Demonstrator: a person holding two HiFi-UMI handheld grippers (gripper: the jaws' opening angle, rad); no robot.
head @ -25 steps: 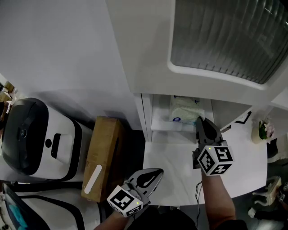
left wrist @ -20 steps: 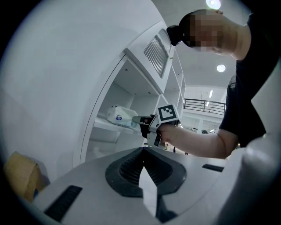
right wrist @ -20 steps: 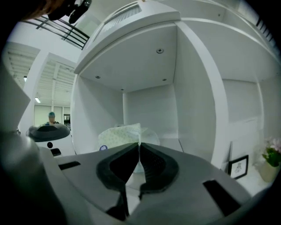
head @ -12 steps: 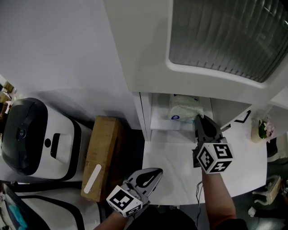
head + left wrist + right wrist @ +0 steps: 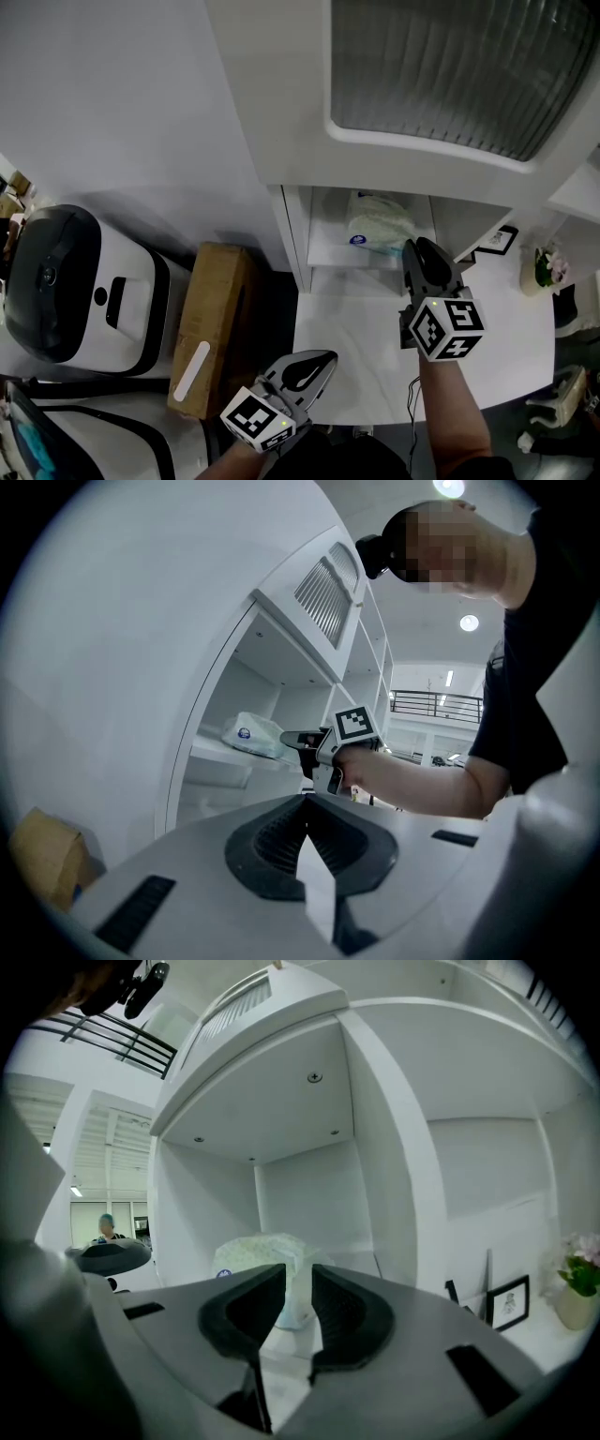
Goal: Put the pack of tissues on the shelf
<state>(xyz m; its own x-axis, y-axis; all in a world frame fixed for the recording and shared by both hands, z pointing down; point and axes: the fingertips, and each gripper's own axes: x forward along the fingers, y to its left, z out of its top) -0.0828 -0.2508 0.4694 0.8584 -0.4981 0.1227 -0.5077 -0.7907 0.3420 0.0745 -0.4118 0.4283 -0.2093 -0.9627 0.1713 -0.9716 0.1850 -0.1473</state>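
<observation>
Shelf [image 5: 330, 253]: a white board inside an open niche of a white cabinet. One pack of tissues [image 5: 380, 221] lies on it toward the right side. It is pale and crinkly, with a small blue round mark facing out. No gripper touches it.

Right gripper [image 5: 419, 248]: just in front of the shelf's open edge, tips aimed at the pack but apart from it. In its own view the jaws stand a narrow gap apart, released and holding nothing. The pack [image 5: 258, 1260] shows past them through the gap.

Left gripper [image 5: 326, 358]: well out from the shelf, low and to its left, over the counter's near edge. In the left gripper view the jaws are pressed together at the tips, clenched on nothing.

Around the shelf:
- White counter [image 5: 356, 323] runs out below the shelf's front, bare under the right gripper.
- Overhanging cabinet top with a ribbed grey panel [image 5: 450, 66] sits directly above the shelf and hides the back of the shelf from the head view.
- One cardboard box [image 5: 211, 323] on the floor, left of the shelf, just past the cabinet's side wall.
- One black-and-white rounded machine [image 5: 75, 281], farther left of the shelf, beyond the box.
- One small picture frame [image 5: 499, 241], right of the shelf, past the niche's divider.
- One flower pot [image 5: 542, 270], farther right of the shelf, beyond the frame.

Nothing stands between the right gripper and the pack.
</observation>
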